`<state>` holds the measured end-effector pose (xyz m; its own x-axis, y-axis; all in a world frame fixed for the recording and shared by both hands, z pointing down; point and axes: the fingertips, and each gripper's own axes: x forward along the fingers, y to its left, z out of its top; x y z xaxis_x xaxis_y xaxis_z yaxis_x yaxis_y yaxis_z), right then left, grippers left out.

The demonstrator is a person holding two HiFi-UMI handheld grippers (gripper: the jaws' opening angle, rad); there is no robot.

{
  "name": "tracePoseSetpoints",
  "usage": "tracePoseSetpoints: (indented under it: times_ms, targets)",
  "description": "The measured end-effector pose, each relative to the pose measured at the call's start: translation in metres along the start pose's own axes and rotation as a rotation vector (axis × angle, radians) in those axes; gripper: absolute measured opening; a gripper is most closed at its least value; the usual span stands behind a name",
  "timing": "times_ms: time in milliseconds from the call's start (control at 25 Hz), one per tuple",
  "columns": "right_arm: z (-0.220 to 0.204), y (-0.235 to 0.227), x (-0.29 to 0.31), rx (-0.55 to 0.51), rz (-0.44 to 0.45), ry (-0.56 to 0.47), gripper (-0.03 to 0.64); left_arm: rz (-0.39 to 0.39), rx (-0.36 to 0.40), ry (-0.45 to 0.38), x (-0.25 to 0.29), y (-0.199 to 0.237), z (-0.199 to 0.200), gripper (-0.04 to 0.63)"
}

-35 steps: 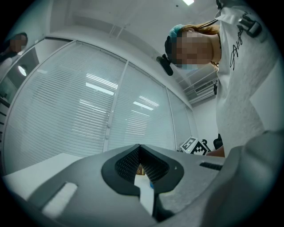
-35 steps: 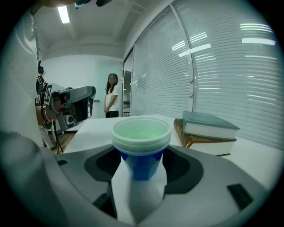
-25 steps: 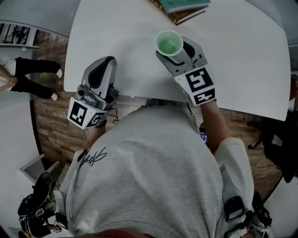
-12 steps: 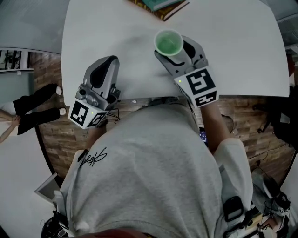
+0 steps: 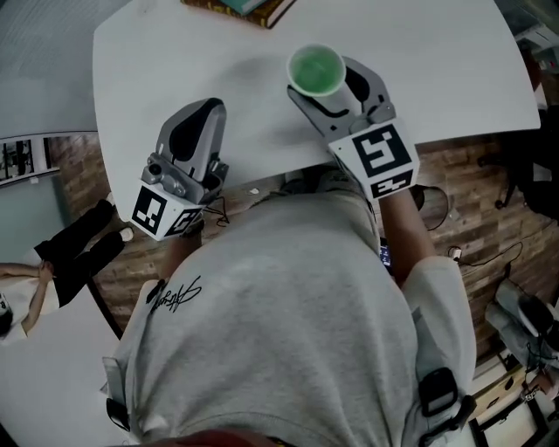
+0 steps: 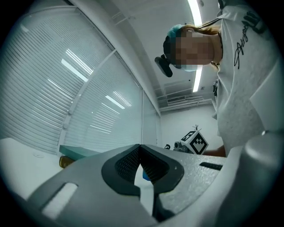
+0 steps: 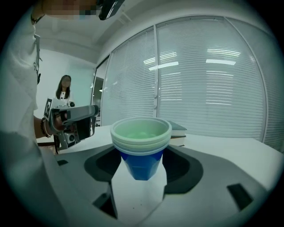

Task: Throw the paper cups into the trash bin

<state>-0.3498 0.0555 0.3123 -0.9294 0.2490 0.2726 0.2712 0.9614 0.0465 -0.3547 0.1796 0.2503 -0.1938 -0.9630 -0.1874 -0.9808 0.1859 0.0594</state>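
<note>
— Right tongs point(image 5: 332, 87) in the head view, upper middle of the frame: what have they got?

— They're clamped on the paper cups point(image 5: 315, 69), a nested stack with its green mouth facing up, over the white tabletop point(image 5: 175, 61). Left tongs point(image 5: 203, 109) sit left of centre, jaws together, nothing in them. Books point(image 5: 236, 7) lie at the top edge.

— And the left gripper view?

— Left tongs point(image 6: 140, 148) are pressed tip to tip at lower centre, empty. A blue speck point(image 6: 145, 176) shows through the slit behind them. It's probably the stack, but too small to be sure.

— Right gripper view?

— Right tongs point(image 7: 141, 166) pinch the blue body of the paper cups point(image 7: 141, 142) from both sides, below the stacked rims, dead centre. The stack stands upright.

— So the step is the carry to the trash bin?

— I'd judge so, though no bin shows in any view. Hold the squeeze steady but gentle, since thin paper walls would buckle. Carry the stack level so the inner cups don't slide out, and spread the jaws only once directly over the bin's mouth.
</note>
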Motion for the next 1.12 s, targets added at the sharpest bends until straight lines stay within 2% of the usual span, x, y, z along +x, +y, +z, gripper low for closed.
tracePoseSetpoints:
  times_ms: [240,640,1120]
  targets:
    - [0.003,-0.01,-0.024,0.013,-0.067,-0.007,0.29,-0.075,-0.012,0.003,0.018,-0.014,0.001,-0.006]
    - [-0.011,-0.065,-0.106,0.042,-0.2,-0.027,0.291,-0.232,-0.035,0.024,0.091,-0.077,-0.017,-0.006]
    - [-0.065,-0.142,-0.271,0.119,-0.461,0.018,0.291,-0.522,-0.062,0.041,0.2,-0.213,-0.048,-0.006]
